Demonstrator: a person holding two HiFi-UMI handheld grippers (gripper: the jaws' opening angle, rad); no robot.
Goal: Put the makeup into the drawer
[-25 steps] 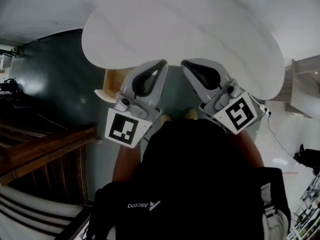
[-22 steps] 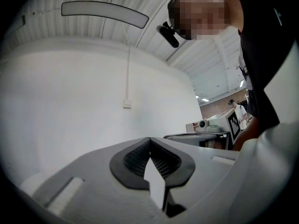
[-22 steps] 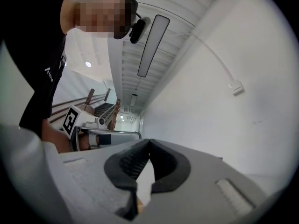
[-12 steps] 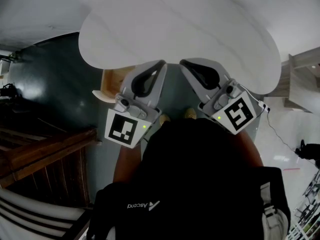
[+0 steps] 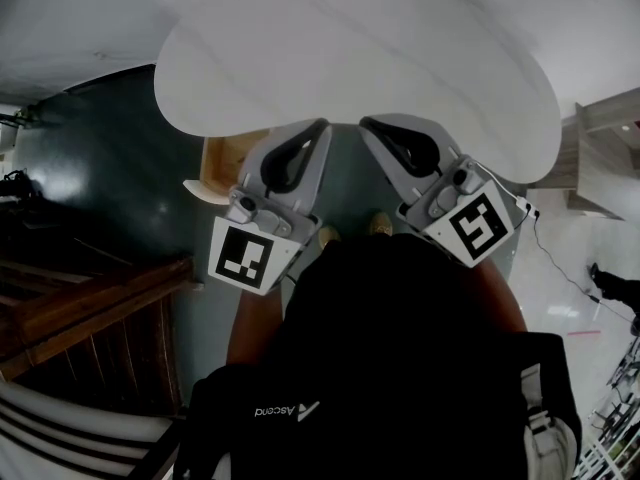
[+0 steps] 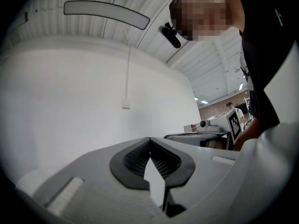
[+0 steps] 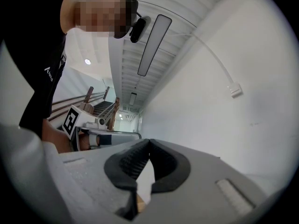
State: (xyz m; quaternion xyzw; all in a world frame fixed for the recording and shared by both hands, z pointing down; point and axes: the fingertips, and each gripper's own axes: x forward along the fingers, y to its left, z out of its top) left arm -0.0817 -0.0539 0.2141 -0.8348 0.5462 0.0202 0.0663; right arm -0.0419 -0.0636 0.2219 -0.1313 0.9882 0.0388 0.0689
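Both clenched empty, the left gripper (image 5: 322, 125) and right gripper (image 5: 366, 124) hung at the near edge of the white table (image 5: 400, 58); no makeup was visible, so locating it and parting the jaws seemingly came first.

We look down on a white table top (image 5: 350, 58), rounded in outline, with faint grey veins across it. From under its near edge at the left a wooden drawer (image 5: 228, 156) juts out. Below lies a dark glossy floor (image 5: 110, 158), and two yellowish shoe tips (image 5: 380, 226) stand on it
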